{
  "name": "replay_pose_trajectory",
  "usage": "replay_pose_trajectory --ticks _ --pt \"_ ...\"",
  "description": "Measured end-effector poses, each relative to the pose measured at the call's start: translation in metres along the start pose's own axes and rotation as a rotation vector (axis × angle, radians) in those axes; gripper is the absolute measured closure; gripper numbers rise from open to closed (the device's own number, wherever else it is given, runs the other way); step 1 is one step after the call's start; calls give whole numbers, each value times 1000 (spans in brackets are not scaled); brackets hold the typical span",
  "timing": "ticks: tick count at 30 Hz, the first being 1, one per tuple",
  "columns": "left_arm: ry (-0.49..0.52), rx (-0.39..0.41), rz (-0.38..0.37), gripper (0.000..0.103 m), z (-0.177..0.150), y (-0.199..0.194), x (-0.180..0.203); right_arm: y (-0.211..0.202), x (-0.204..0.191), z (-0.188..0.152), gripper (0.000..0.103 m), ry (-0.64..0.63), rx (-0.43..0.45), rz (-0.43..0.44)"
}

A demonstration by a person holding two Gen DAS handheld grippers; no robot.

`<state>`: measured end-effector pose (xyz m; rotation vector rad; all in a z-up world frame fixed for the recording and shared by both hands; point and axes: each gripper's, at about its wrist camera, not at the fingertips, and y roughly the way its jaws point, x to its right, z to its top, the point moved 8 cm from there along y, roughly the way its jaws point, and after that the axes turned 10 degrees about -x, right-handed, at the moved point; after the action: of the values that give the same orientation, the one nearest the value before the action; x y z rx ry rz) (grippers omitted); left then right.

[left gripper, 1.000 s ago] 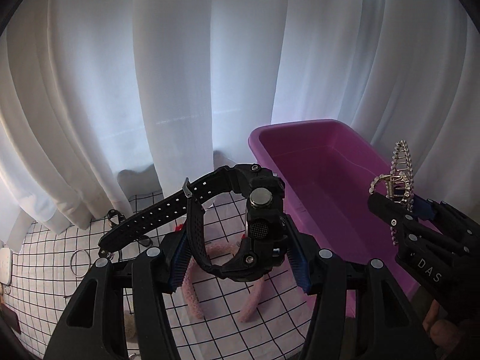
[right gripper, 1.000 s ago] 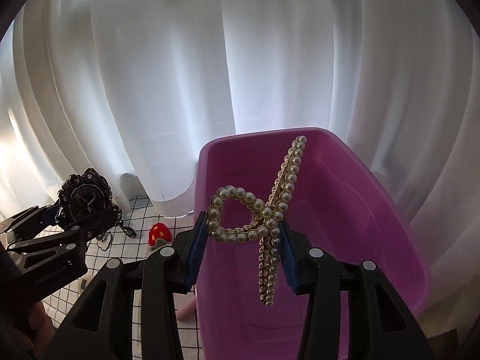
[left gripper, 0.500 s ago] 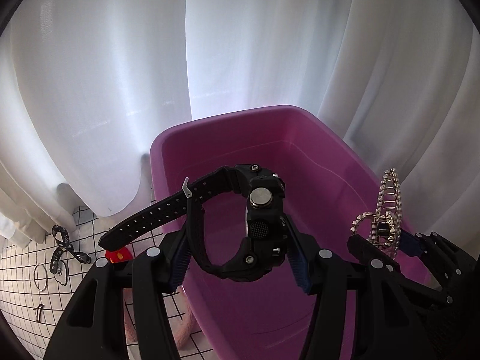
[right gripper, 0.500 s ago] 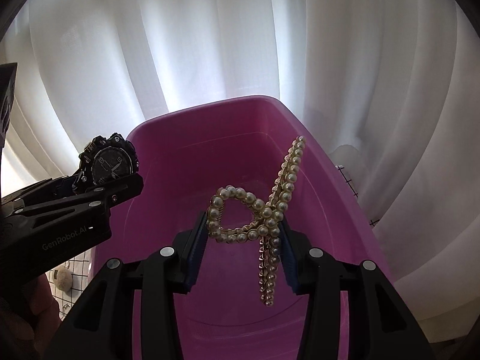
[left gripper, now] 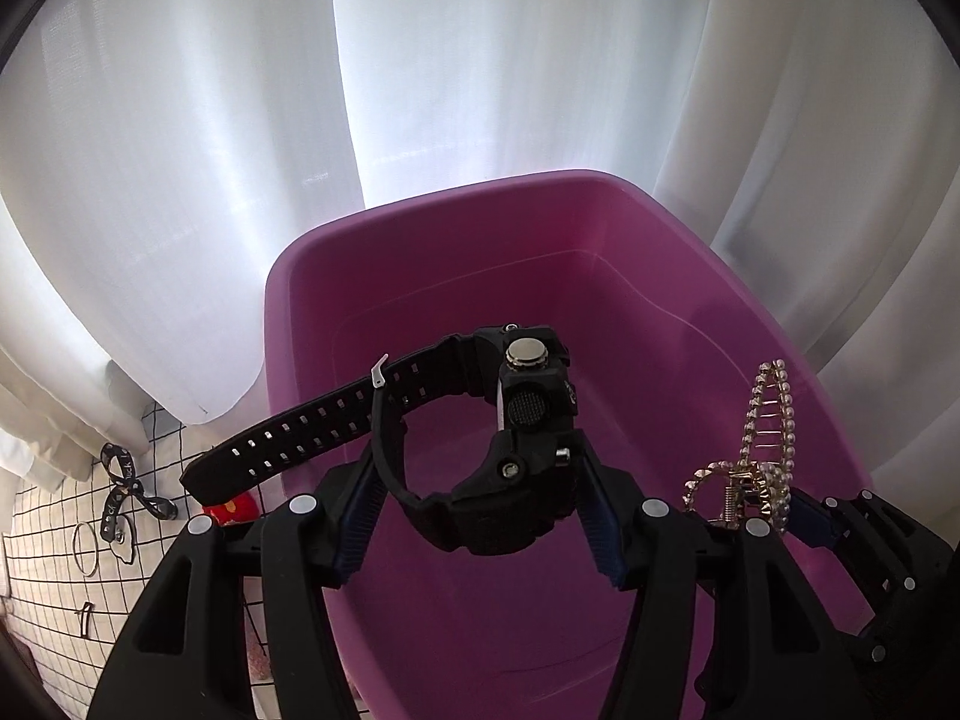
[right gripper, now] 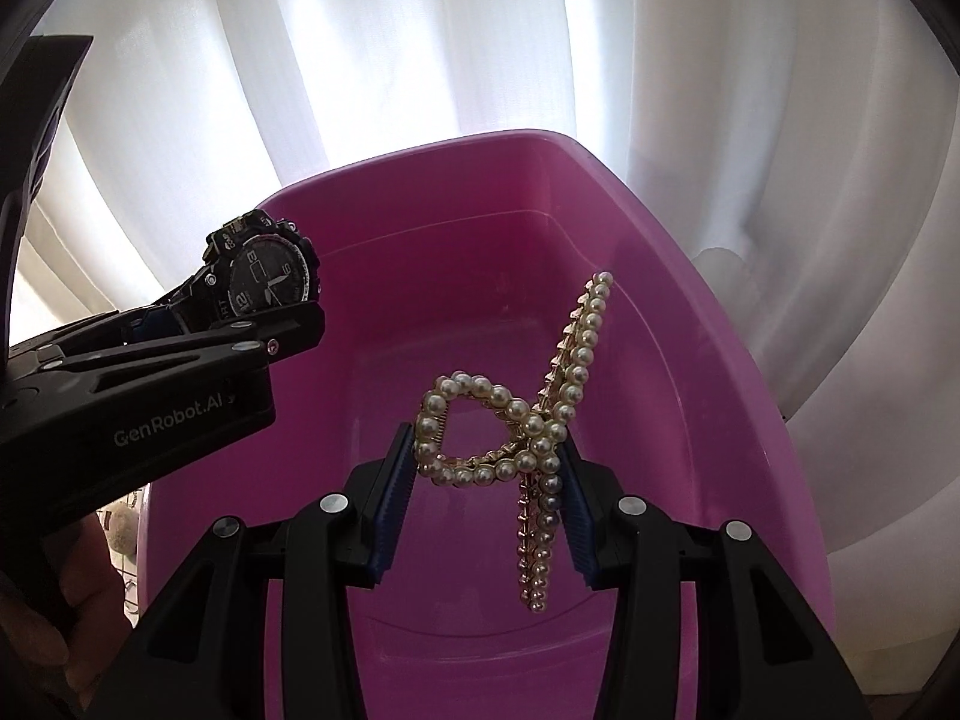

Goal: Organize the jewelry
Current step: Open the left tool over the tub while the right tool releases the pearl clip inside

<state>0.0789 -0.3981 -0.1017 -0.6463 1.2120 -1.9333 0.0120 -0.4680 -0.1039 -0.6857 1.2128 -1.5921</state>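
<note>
Both grippers have moved over the one purple bin, left gripper clamping one black watch, right gripper clamping one pearl hair claw.

The near end of the pink tub is cut off by the lower edge in both views and partly covered by the tongs. Behind the left tongs, the red object on the table shows only as a sliver. Lettering on the black ribbon is too small to read. In the right wrist view, the watch strap is hidden behind the tongs holding it. A hand at the lower left is dark and cropped.
</note>
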Motion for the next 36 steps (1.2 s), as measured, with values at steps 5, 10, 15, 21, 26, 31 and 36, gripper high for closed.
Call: replay_pose_trajectory --ticks 5,10,15,21,26,31,36 --pt "4 -36 -21 45 -2 6 1 3 -1 -2 59 -1 -20 -21" --pt "50 28 28 29 1 -9 7 -2 0 -2 57 2 -14 -28" --pt "45 42 38 24 0 -15 4 -8 -3 -5 55 7 -9 -23" --pt "-7 33 50 15 -5 -18 -11 -12 -4 -8 48 29 -7 -2" --pt "-57 29 57 8 -13 -23 -29 -11 -10 -11 44 38 -20 0" --pt "-90 0 58 8 -22 -24 -44 -12 -20 -17 41 41 -33 -4" --pt "-101 11 54 8 -26 -34 -55 -17 -27 -17 41 43 -24 -12"
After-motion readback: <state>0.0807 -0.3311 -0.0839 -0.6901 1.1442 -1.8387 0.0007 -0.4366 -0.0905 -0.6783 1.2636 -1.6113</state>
